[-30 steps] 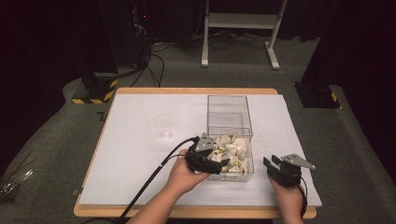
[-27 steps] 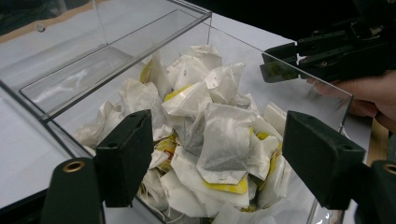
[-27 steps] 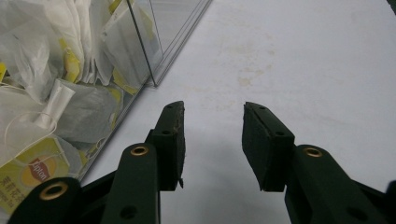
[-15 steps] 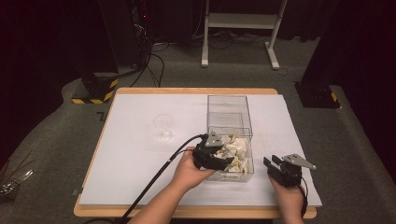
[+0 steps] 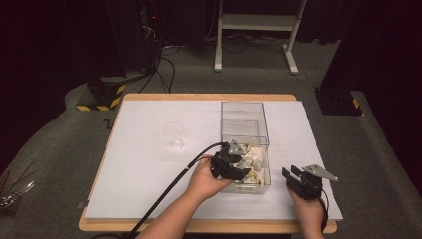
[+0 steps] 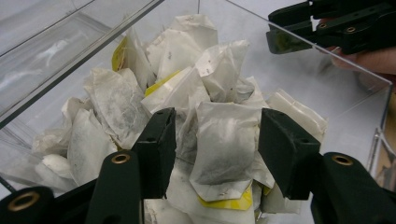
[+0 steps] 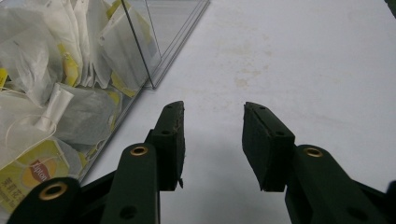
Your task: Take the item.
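Dark floor and black equipment surround the table (image 5: 149, 199), whose white top carries everything we work with. Toward the near right part of that surface stands a clear plastic box (image 5: 242, 119), long and open at the top, its far half bare and its near half heaped with tea bags (image 5: 255, 158).

Our left gripper (image 5: 245, 172) reaches into the near end of the box from the box's left side, the hand (image 5: 206, 180) behind it and its cable (image 5: 164, 196) trailing back toward the near edge of the table. From the left gripper view we see its 2 black jaws standing apart on either side of 1 white tea bag (image 6: 223, 149) at the top of the pile; they have just been closing in, and the bag sits between them, but the pads do not press on it, with a gap showing on each side. Yellow tags peek out among the neighbouring bags.

Our right gripper (image 5: 290, 173) rests near the right near corner of the surface, just beside the box and apart from it. Seen from the right gripper view, its jaws are spread with bare white tabletop between them and nothing held, the box wall (image 7: 140, 51) rising to their left.

A faint clear glass (image 5: 174, 135) stands on the surface well to the left of the box.
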`<action>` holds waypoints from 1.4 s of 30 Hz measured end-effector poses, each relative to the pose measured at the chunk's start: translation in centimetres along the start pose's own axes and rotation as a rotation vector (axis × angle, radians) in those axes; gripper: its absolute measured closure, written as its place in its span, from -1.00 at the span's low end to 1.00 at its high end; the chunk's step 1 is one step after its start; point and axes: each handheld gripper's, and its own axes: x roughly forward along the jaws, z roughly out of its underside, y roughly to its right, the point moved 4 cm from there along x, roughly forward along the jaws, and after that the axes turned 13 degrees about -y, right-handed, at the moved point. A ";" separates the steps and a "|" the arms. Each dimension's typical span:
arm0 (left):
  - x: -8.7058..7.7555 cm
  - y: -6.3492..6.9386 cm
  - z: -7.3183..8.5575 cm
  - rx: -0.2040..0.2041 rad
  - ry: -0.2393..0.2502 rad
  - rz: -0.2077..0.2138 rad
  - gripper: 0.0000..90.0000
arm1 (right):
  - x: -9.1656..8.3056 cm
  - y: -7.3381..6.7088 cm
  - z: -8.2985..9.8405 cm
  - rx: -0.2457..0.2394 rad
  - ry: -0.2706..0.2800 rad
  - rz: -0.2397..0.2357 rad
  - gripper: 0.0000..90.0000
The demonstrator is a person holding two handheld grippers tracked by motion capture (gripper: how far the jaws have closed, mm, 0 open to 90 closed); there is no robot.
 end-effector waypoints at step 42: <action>0.2 -0.1 0.2 0.108 -0.055 -0.074 1.00 | -0.1 0.2 0.1 0.015 0.007 -0.012 0.32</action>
